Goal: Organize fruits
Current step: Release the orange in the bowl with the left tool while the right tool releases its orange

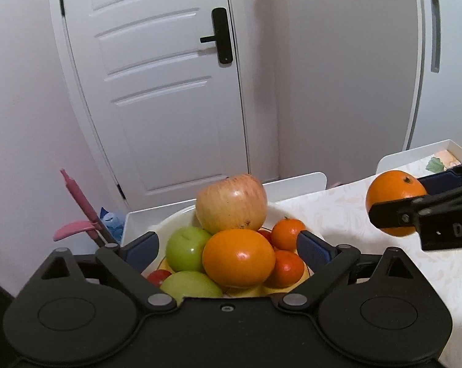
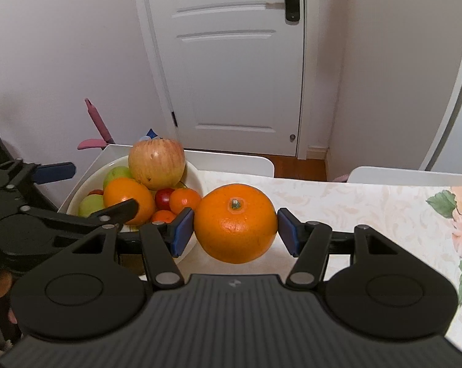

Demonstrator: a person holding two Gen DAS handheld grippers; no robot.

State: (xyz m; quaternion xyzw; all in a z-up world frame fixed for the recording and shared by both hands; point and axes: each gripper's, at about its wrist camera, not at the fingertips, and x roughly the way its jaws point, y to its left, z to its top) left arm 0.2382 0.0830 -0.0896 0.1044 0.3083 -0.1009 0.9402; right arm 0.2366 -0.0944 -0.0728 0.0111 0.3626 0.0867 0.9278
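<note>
On table: bowl (image 1: 181, 214) heaped with fruit | left claw (image 1: 227, 247) wide | right claw (image 2: 235, 230) grips orange (image 2: 235, 224)

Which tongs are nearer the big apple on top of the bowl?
Left. The left tongs stand open over the bowl, just in front of the apple. The right tongs sit off to the bowl's side, shut on an orange.
</note>
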